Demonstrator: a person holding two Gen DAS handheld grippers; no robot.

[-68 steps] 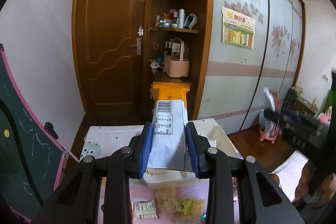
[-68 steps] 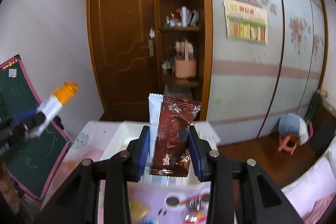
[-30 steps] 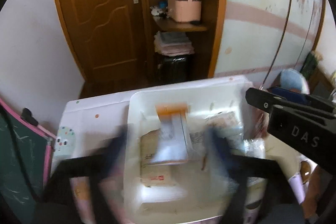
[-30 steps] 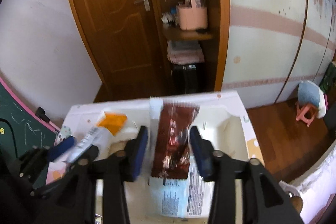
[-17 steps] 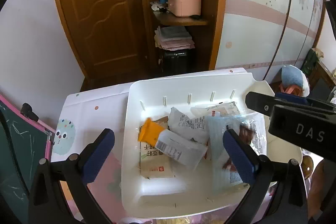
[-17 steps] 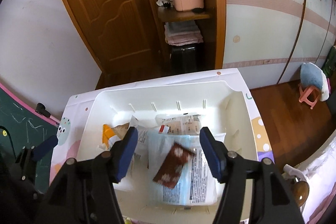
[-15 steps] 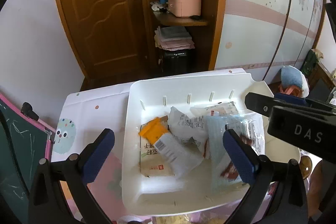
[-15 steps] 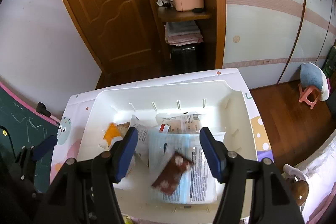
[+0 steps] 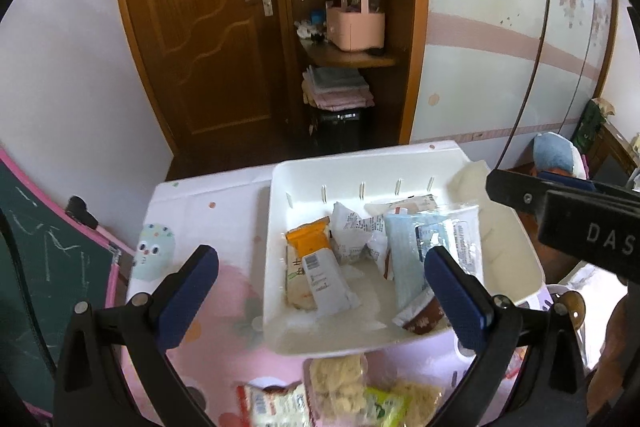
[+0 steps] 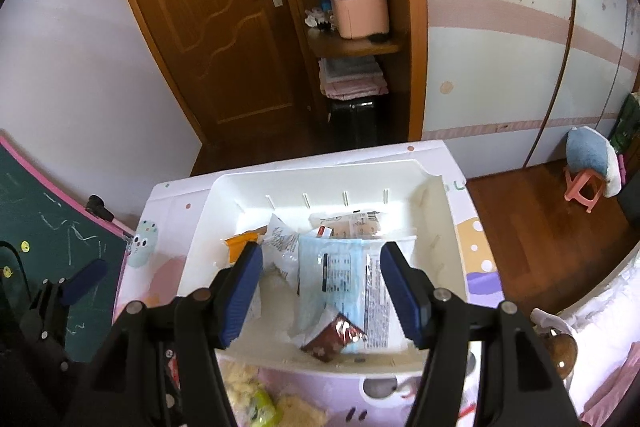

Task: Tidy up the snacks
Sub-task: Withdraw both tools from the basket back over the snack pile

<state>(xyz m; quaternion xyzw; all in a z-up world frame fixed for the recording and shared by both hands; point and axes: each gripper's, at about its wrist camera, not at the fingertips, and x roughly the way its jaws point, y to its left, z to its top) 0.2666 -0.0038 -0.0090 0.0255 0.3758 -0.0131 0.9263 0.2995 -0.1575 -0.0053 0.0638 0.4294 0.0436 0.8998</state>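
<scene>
A white plastic bin (image 9: 276, 291) stands on the pink table mat and holds several snack packets. Among them an orange-topped white packet (image 9: 320, 267) lies at the left, a pale blue packet (image 9: 408, 259) in the middle, and a small brown packet (image 9: 424, 317) near the front wall. My left gripper (image 9: 319, 259) hangs above the bin's front left, open wide and empty. In the right wrist view the bin (image 10: 320, 167), the blue packet (image 10: 332, 267) and the brown packet (image 10: 334, 341) show again. My right gripper (image 10: 321, 255) hovers over them, open, with nothing held.
Loose noodle snack packs (image 9: 348, 383) lie on the mat in front of the bin. A green chalkboard (image 9: 32, 267) leans at the left. A brown cup (image 10: 560, 347) sits off the table's right edge. Behind stand a wooden door and a corner shelf.
Both grippers opened and let go. The orange-topped packet and the brown packet dropped into the bin and settled. Both grippers then drew back and up from the bin.
</scene>
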